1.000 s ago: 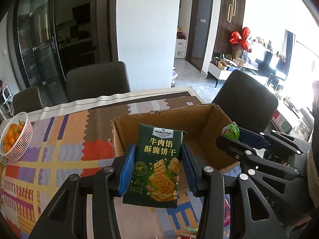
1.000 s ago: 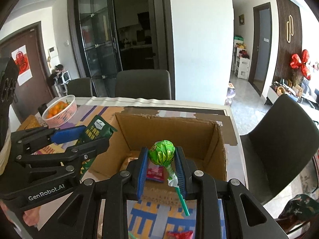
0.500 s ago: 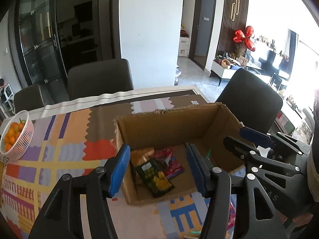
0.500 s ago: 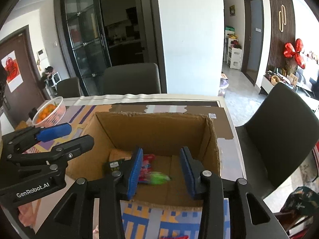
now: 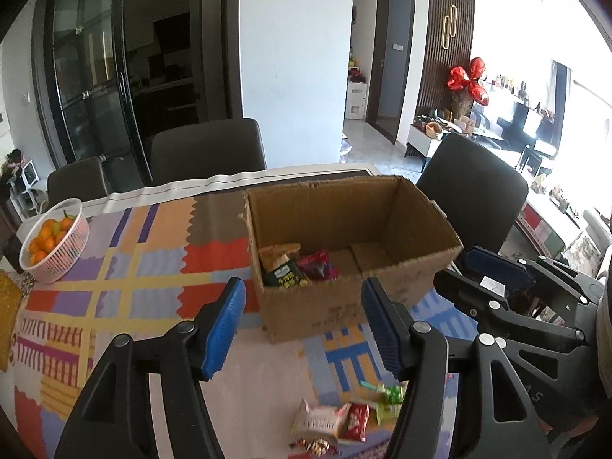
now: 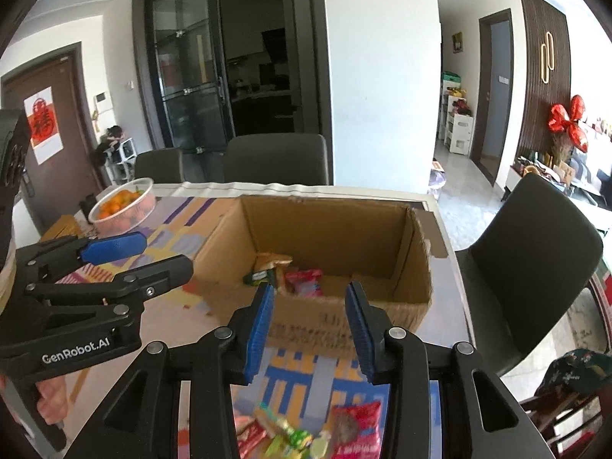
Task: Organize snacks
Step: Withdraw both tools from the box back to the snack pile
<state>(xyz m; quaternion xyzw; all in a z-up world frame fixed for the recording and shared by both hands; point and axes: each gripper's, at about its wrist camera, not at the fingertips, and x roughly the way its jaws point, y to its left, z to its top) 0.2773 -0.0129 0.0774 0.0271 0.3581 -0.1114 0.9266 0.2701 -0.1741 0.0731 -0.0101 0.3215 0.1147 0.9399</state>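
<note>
An open cardboard box stands on the patterned tablecloth, with a green cracker packet, a red packet and a tan packet lying inside. My left gripper hangs in front of the box's near wall, its jaws opening with nothing between them. To its right my right gripper is level with it. In the right wrist view the right gripper stands open and empty before the box, and the left gripper is at the left. Loose snacks lie on the table under the grippers.
A white basket of oranges sits at the table's far left. Dark chairs stand behind the table and at its right end. More wrapped snacks lie near the front edge, among them a green lollipop.
The left gripper let go of the green cracker packet and the right let go of a green lollipop, both into the box. Both grippers then drew back to the near side.
</note>
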